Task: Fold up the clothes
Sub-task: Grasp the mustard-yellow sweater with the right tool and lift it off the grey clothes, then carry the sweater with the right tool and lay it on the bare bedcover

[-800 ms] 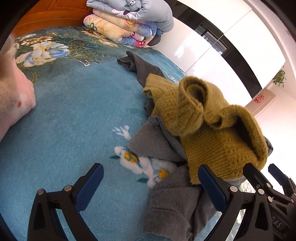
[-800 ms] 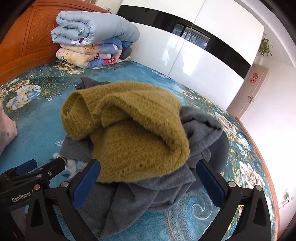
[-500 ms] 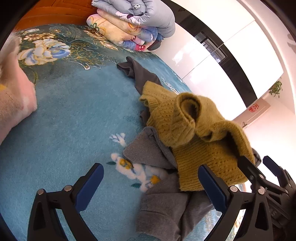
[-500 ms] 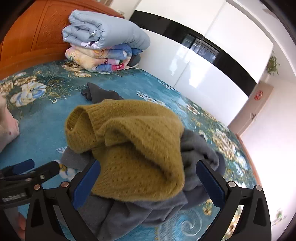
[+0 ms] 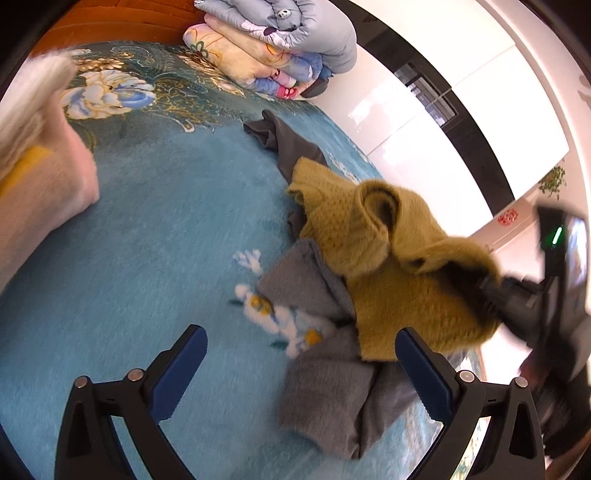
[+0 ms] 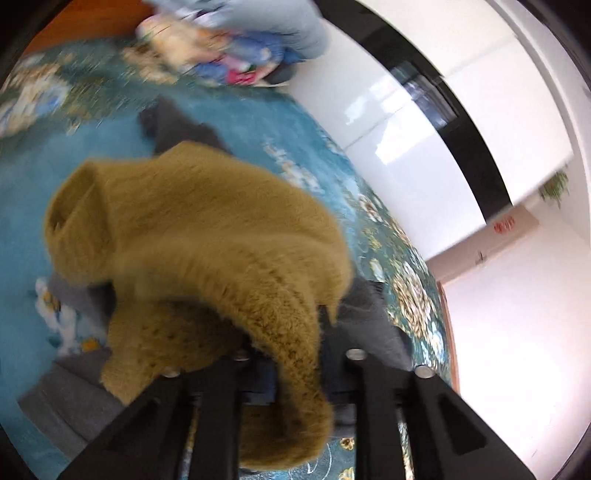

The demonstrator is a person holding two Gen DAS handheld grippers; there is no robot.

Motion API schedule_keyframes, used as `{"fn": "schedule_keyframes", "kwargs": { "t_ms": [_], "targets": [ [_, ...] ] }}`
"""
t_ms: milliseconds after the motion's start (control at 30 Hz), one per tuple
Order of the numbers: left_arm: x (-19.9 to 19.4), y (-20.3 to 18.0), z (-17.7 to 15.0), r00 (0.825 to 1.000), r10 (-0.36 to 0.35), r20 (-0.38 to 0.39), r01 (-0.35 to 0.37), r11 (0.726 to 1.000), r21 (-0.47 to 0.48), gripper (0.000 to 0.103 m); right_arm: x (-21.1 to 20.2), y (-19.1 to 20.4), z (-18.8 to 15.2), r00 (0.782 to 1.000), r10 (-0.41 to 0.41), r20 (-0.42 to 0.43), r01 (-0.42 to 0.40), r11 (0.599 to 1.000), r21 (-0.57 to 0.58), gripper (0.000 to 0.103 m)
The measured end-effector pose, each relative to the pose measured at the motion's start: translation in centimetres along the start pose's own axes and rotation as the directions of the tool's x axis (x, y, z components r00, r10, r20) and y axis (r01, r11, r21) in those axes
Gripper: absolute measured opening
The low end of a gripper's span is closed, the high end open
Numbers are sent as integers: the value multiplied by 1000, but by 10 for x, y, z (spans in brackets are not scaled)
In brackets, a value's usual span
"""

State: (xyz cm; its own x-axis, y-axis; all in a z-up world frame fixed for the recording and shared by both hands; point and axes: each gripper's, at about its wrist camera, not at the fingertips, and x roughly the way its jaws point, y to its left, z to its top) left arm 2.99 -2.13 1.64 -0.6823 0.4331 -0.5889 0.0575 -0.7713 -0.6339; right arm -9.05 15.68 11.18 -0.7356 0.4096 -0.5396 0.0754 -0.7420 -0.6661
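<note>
A mustard-yellow knitted sweater (image 5: pixel 388 258) lies crumpled on top of grey garments (image 5: pixel 332 387) on a teal flowered bedspread (image 5: pixel 147 240). My right gripper (image 6: pixel 284 354) is shut on a fold of the yellow sweater (image 6: pixel 207 236), which drapes over its fingers and rises off the pile; from the left wrist view it enters at the right edge (image 5: pixel 491 295), buried in the knit. My left gripper (image 5: pixel 301 369) stands wide open above the bedspread, its right finger (image 5: pixel 421 373) beside the grey garments, nothing between the pads.
A stack of folded quilts (image 5: pixel 280 48) sits by the wooden headboard (image 5: pixel 110 22). A folded pale pink and cream garment (image 5: pixel 40 173) lies at the left. White glossy wardrobe doors (image 5: pixel 443 122) stand beyond the bed. A dark grey garment (image 6: pixel 173 125) pokes out behind the pile.
My right gripper has gone from wide open to shut on the yellow sweater and is lifting it, with motion blur. The left gripper has drawn back slightly and stays open.
</note>
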Motion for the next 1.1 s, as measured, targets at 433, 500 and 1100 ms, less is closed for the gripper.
{"fn": "schedule_keyframes", "kwargs": {
  "t_ms": [433, 500, 1100],
  "targets": [
    [-63, -22, -48, 996, 74, -50, -67, 989, 132, 103, -135, -109, 18, 984, 33, 173, -67, 978, 198, 13],
    [-79, -23, -53, 998, 61, -36, -55, 988, 144, 103, -159, -120, 14, 978, 54, 202, -94, 976, 197, 13],
    [-219, 7, -67, 987, 104, 120, -109, 993, 41, 103, -375, -195, -35, 811, 113, 573, -272, 942, 198, 13]
  ]
}}
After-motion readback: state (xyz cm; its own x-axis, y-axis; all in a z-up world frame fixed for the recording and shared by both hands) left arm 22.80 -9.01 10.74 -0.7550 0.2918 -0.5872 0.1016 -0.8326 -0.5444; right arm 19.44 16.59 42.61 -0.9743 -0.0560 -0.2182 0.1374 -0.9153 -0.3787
